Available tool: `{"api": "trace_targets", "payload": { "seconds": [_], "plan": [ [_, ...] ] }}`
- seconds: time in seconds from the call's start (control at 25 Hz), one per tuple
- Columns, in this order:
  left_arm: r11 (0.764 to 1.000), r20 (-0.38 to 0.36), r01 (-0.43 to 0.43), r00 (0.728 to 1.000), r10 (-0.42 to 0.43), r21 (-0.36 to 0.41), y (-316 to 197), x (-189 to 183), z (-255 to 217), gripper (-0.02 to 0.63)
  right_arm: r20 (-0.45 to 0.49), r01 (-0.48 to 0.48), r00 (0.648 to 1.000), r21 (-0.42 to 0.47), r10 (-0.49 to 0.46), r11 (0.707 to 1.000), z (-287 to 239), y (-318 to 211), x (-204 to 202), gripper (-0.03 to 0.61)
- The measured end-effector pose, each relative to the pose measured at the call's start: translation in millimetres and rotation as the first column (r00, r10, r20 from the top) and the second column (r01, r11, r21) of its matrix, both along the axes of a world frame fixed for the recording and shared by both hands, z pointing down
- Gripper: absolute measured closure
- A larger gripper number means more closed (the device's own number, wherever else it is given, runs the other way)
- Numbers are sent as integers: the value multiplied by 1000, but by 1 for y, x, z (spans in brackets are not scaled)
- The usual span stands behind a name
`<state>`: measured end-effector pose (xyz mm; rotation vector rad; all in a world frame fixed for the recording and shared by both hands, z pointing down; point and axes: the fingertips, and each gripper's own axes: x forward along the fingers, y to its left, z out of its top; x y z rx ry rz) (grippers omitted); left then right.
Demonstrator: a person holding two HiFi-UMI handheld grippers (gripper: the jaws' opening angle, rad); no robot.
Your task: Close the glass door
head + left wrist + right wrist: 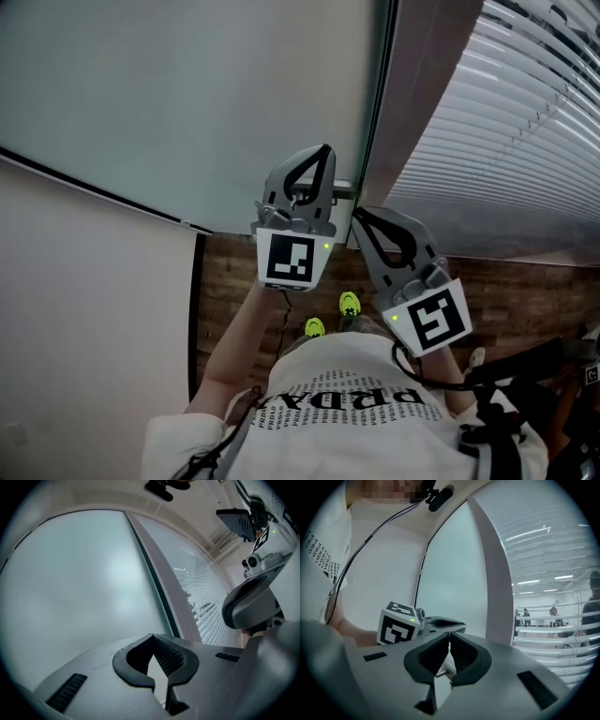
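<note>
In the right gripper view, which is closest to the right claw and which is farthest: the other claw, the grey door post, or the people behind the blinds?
1. The left claw, just ahead and a bit left.
2. The grey door post, further ahead, on the right.
3. The people, far off behind the blinds, on the right.

Pale frosted glass door (187, 94): smooth, matt, faint sheen. Grey door-frame post (417, 84): smooth satin finish, looks like painted metal. White slatted blind (525, 122), far right: slightly glossy slats. Brown plank floor (234, 281): grained wood, low sheen. Grey left gripper (325, 150) and grey right gripper (356, 216): matt plastic shells, black ribbed pads (168, 657). White printed T-shirt (347, 394): soft cloth.
</note>
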<state>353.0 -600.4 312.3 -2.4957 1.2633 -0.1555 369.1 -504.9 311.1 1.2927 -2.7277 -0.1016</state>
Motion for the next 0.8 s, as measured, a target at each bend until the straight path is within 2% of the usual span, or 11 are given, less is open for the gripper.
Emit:
{"api": "trace_targets", "payload": {
  "seconds": [0.24, 0.32, 0.48, 0.6, 0.8],
  "plan": [
    [996, -27, -80, 997, 79, -48, 89, -52, 0, 611, -37, -10, 999, 28, 11, 1000, -10, 28, -50, 572],
    [992, -34, -93, 995, 90, -84, 102, -47, 9, 611, -29, -10, 1000, 28, 11, 1000, -5, 25, -47, 571],
    [985, -54, -91, 995, 83, -149, 100, -16, 20, 611, -1, 0, 1000, 23, 0, 1000, 1, 9, -17, 571],
    [984, -57, -95, 995, 88, -148, 104, -13, 14, 611, -6, 7, 1000, 23, -6, 1000, -4, 9, -18, 571],
    [989, -41, -105, 994, 101, -108, 124, -44, 3, 611, -32, 20, 999, 39, -19, 999, -12, 29, -55, 571]
  ]
}}
